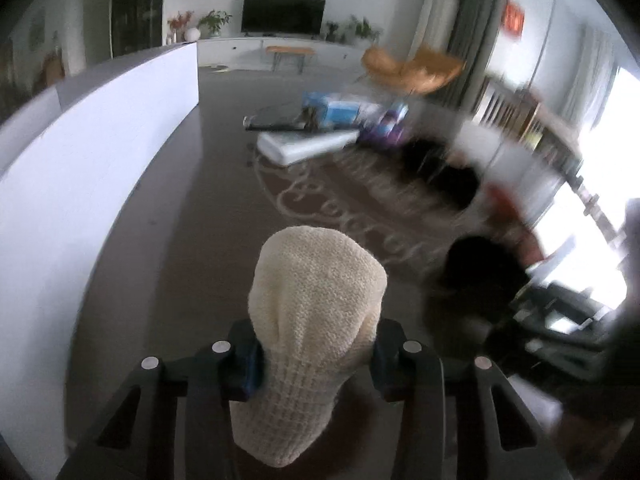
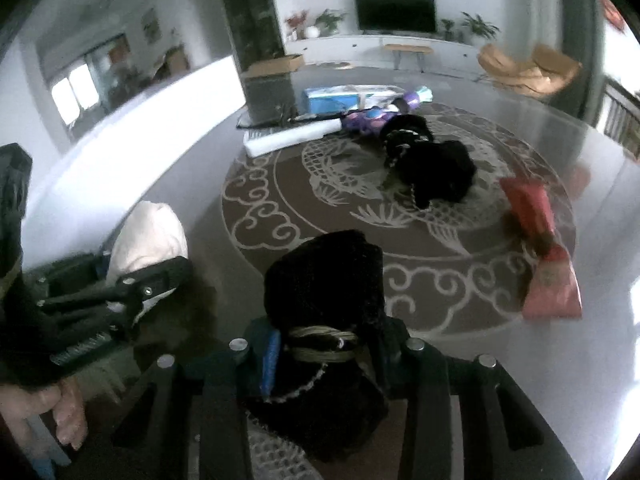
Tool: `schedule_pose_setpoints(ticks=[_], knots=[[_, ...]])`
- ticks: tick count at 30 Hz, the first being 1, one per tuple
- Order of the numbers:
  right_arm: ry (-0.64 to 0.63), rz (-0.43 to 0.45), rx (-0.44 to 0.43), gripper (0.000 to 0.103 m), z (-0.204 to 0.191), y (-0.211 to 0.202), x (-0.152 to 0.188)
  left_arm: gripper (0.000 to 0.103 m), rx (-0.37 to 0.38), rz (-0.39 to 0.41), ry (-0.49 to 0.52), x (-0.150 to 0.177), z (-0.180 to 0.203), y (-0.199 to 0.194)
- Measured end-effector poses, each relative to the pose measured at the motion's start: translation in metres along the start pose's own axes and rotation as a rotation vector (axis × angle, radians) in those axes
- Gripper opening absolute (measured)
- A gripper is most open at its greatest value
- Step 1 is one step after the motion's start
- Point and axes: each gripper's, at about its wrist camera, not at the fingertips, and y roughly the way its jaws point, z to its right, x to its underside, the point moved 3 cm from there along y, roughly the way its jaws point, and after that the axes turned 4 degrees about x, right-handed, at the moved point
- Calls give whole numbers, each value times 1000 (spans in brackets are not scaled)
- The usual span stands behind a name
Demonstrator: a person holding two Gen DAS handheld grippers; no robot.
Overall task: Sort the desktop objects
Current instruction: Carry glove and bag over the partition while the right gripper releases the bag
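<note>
left gripper [image 1: 316,364] clamps cream knit [image 1: 316,280] | right gripper [image 2: 324,356] clamps black knit [image 2: 324,276]

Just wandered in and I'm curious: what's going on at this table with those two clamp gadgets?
A person is sorting things on the patterned glass table, holding a gripper in each hand. The left gripper has closed on a cream knitted item; the right gripper has closed on a black fuzzy item. Another black fuzzy bundle and a red packet still lie on the table.

The right gripper [image 1: 472,296] is smeared by blur in the left wrist view; the red packet [image 2: 540,248] is blurred.
</note>
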Motion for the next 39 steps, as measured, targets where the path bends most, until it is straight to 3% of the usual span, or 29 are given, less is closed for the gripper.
schedule_pose_setpoints(ticks=[4,9,14,18,22,27,28,30,31,32,36,39], knots=[[-9,76,-28,38,-9,-35,-4,42,115,104,-72,-3,-7,-34],[-38,105,-65,38,-20,-54,-15,42,147,191,-129,0,-14,-75],[-78,147,-155,38,-56,-71,-40,42,96,280,-173,-8,-41,-141],[-149,211,-299,38,-123,-87,-77,42,-23,339,-234,-24,-99,-194],[-257,208,-426,38,-206,-85,-104,42,-158,280,-305,-37,-170,-198],[-375,95,-530,39,-301,-53,-106,45,-270,111,-381,-41,-247,-166],[-390,57,-534,42,-316,-42,-103,49,-294,67,-403,-39,-259,-157],[-420,-32,-523,59,-338,-18,-97,55,-347,2,-448,-35,-274,-142],[-442,-58,-516,75,-347,-9,-93,55,-377,-31,-477,-31,-280,-136],[-453,-57,-507,84,-350,-6,-91,55,-385,-51,-485,-30,-281,-134],[-416,30,-509,85,-330,-21,-91,58,-395,15,-464,-28,-263,-141],[-355,181,-454,89,-276,-47,-91,58,-365,78,-432,-30,-229,-147]])
